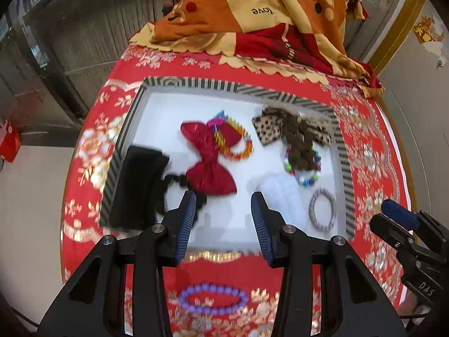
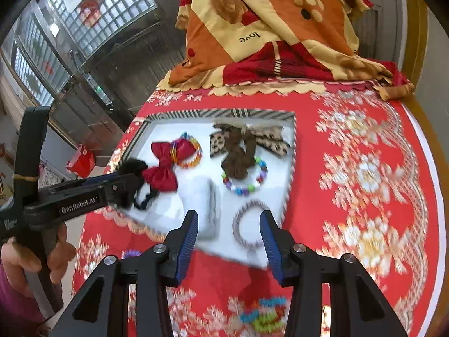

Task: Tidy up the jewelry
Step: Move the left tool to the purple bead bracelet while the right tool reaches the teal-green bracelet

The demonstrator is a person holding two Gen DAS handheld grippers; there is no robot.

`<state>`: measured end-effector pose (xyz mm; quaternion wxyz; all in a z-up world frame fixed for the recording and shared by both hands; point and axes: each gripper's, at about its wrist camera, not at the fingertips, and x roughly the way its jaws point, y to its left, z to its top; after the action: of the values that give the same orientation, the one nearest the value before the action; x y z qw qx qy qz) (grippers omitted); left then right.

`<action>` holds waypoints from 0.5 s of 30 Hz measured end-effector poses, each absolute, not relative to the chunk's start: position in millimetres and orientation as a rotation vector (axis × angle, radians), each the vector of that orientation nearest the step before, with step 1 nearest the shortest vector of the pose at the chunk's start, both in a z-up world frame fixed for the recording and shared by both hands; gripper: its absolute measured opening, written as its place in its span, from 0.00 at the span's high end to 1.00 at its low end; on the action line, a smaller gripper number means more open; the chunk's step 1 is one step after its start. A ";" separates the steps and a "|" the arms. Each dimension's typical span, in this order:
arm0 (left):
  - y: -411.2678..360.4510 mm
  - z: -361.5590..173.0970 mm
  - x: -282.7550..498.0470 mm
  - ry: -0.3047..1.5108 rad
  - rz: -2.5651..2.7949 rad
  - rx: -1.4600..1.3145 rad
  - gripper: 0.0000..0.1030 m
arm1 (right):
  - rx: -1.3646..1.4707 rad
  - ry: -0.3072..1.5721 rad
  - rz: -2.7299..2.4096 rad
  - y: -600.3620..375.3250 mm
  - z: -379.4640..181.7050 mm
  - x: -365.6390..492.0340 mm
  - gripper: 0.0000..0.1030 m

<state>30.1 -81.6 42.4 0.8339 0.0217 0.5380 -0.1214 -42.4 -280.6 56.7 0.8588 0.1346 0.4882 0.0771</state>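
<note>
A white tray with a striped rim (image 1: pixel 196 82) (image 2: pixel 221 113) lies on the red cloth. In it are a red bow (image 1: pixel 209 165) (image 2: pixel 162 168), an orange bead bracelet (image 1: pixel 241 151), a leopard bow (image 1: pixel 291 132) (image 2: pixel 244 146), a multicolour bead bracelet (image 1: pixel 303 174) (image 2: pixel 247 188), a striped ring (image 1: pixel 322 209) (image 2: pixel 249 224), a white item (image 1: pixel 283 196) and a black item (image 1: pixel 140 185). A purple bead bracelet (image 1: pixel 213 299) lies on the cloth below my open, empty left gripper (image 1: pixel 223 224). My right gripper (image 2: pixel 228 241) is open and empty above the tray's near edge. A colourful coil band (image 2: pixel 263 314) lies below it.
A folded orange and red quilt (image 1: pixel 252 14) (image 2: pixel 275 36) sits at the far end of the bed. The left gripper's body (image 2: pixel 70 199) reaches in from the left in the right wrist view. The bed's edges drop off left and right.
</note>
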 end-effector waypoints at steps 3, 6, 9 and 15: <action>-71.7 41.5 15.2 1.161 -0.264 0.015 0.61 | 0.282 1.034 0.150 -286.0 54.8 -62.0 0.58; -61.2 41.0 1.0 1.173 -0.257 -0.005 0.61 | 0.290 1.049 0.138 -291.9 50.0 -80.3 0.58; -50.7 38.0 -13.7 1.193 -0.252 -0.024 0.61 | 0.293 1.068 0.131 -295.5 42.9 -97.6 0.58; -31.0 24.1 -38.2 1.236 -0.231 -0.046 0.60 | 0.301 1.121 0.109 -305.4 18.2 -127.7 0.58</action>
<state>-38.2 -31.0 24.1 0.8086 -0.0216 0.5779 -0.1080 -127.7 -305.4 18.2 0.8349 0.1422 0.5292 0.0515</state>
